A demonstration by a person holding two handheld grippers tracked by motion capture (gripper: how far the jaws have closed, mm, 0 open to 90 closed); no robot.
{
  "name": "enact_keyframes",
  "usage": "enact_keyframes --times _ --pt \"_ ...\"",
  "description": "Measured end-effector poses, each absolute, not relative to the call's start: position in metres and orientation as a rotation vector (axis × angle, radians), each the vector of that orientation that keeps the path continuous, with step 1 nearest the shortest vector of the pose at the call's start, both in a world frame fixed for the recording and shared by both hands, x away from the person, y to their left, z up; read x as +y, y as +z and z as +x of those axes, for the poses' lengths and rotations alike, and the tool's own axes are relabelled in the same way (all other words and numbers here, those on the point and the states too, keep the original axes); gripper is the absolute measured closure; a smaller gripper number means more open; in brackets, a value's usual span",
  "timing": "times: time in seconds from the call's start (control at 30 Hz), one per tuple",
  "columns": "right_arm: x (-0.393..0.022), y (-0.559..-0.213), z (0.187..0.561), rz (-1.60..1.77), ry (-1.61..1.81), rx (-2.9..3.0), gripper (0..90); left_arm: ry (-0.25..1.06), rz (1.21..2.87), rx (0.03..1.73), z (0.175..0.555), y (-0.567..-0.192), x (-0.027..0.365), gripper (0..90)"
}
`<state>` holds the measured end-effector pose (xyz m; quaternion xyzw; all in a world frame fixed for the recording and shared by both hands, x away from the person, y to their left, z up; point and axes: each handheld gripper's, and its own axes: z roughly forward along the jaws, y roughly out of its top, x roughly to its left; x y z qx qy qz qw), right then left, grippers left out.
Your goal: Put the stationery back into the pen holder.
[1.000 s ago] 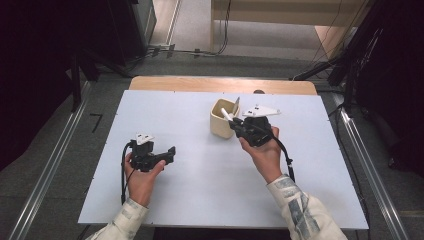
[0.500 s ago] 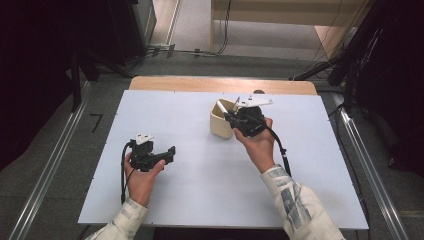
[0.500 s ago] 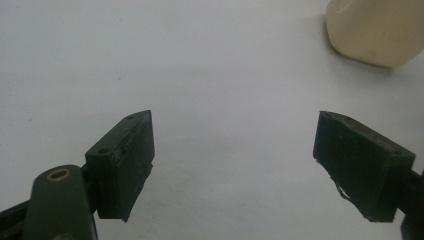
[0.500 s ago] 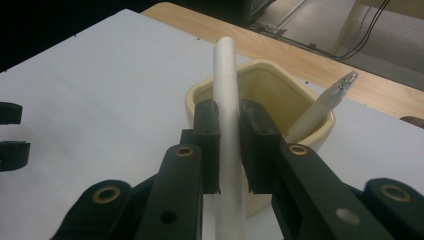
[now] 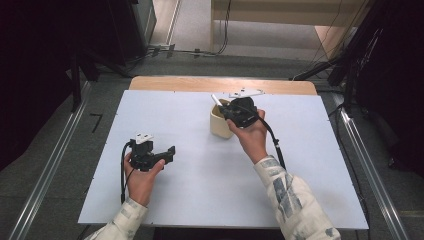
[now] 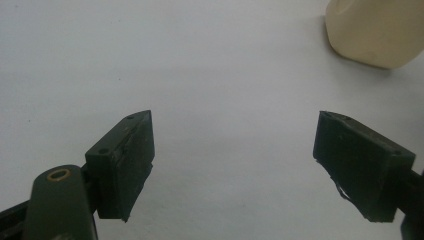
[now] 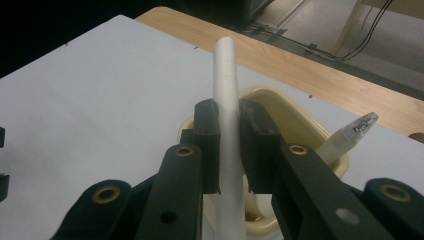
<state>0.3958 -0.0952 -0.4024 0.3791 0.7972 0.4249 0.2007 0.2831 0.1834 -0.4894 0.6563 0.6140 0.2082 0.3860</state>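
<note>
Pinching a slim white plastic pen (image 7: pixel 226 100) between its two black jaws, the right gripper (image 7: pixel 229 145) has it clamped tight about midway along, right over the mouth of the cream-coloured plastic cup (image 5: pixel 220 125). The pen's long axis runs roughly upright with a slight lean, rounded end pointing up and away toward the far edge of the table, lower end dipping down into the cup. A second pen with a clear printed tip (image 7: pixel 350 134) leans on the cup's rim on the other side. Over on the near left, the left gripper (image 6: pixel 235 165) just sits low above the surface with its jaws wide apart and nothing between them. Everything's on a flat matte white board (image 5: pixel 190 200) laid over a light wooden table (image 5: pixel 200 83), with grey floor, metal rails and dark equipment around it.
</note>
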Motion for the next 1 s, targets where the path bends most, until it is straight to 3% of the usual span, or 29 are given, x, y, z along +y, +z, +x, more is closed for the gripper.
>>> enact_keyframes --times 1.0 --pt "-0.076 -0.399 0.436 1.110 1.149 2.241 77.0 0.526 1.677 1.556 0.284 -0.490 0.184 17.7"
